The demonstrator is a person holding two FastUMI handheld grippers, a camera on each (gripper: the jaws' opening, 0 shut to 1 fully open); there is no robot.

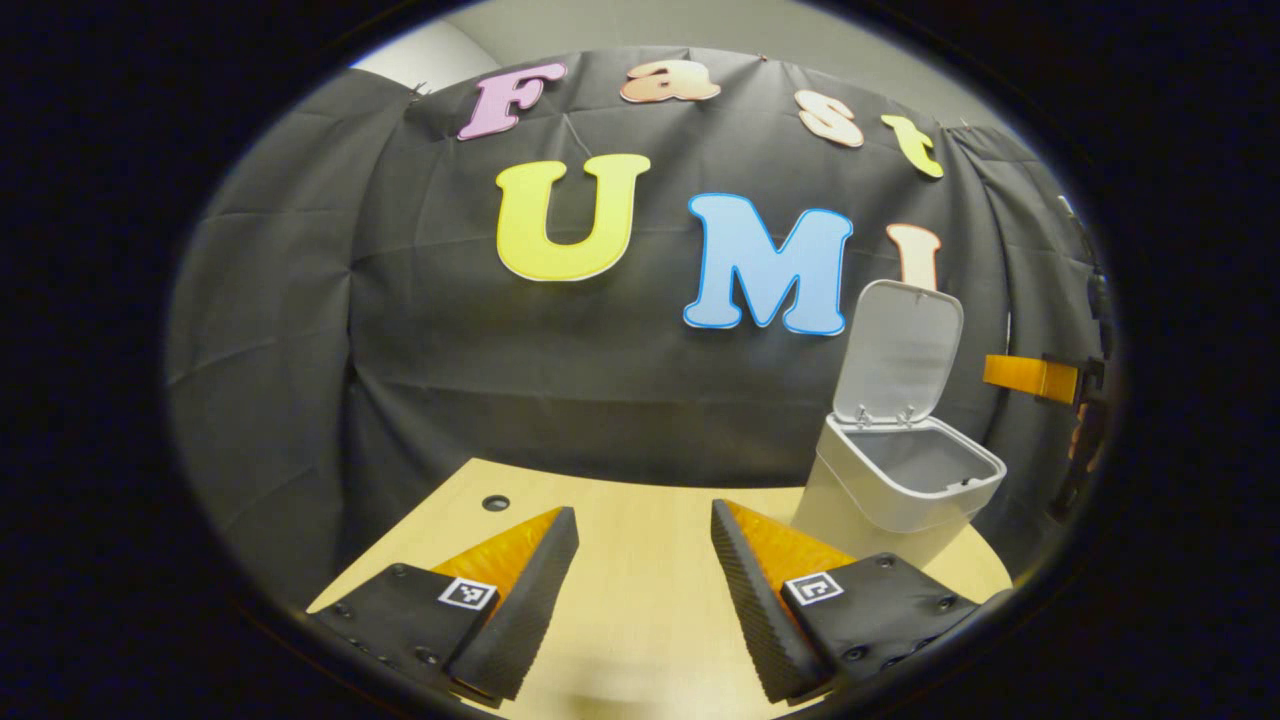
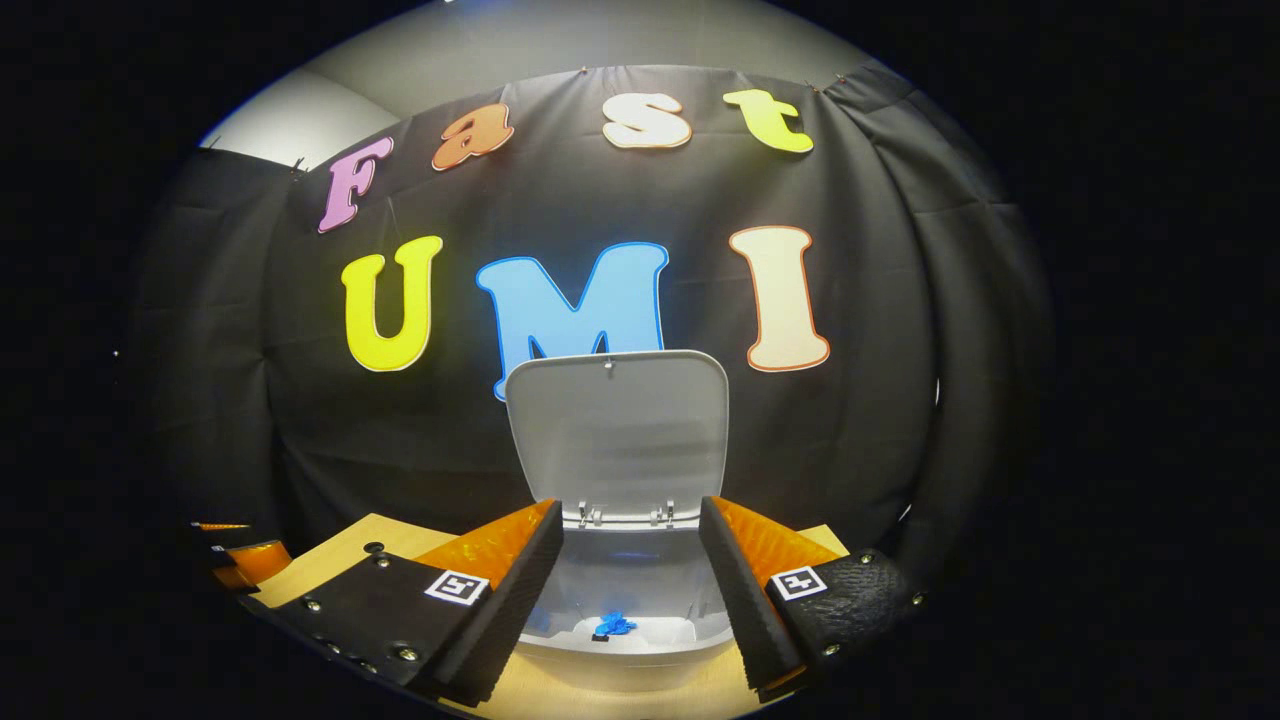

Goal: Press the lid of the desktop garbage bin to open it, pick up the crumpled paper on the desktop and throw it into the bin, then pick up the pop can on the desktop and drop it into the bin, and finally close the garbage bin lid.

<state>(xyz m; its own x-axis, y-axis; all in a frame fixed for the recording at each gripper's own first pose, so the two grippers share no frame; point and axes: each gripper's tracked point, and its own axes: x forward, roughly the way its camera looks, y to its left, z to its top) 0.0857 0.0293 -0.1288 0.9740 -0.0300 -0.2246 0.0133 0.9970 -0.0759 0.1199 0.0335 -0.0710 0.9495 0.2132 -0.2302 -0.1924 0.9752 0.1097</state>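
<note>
In the left gripper view we see the left hand-held gripper (image 1: 640,590) held low over the light wooden tabletop (image 1: 640,640), its two fingers spread well apart with nothing between them but bare wood. Past its right finger stands the garbage bin (image 1: 895,490), pale grey, near the far right edge of the tabletop. Its lid (image 1: 897,355) is swung up on the rear hinges and stands almost upright against the black cloth wall (image 1: 450,380). From this side we see the inside of the bin's rim but cannot see to its bottom. A small round hole (image 1: 495,502) sits in the tabletop near the far left edge. At the right edge of this view an orange and black part of the other gripper juts out beyond the bin, too cut off to read further.

In the right gripper view the right hand-held gripper (image 2: 630,600) hangs just above the bin's open mouth (image 2: 630,600), fingers likewise parted and holding nothing. Between them we look down into the bin, where a small blue thing (image 2: 613,624) lies on the bottom; it is too small for us to say what it is. The raised lid (image 2: 618,430) faces us squarely behind the fingers. A strip of tabletop (image 2: 340,565) shows to the left.
</note>
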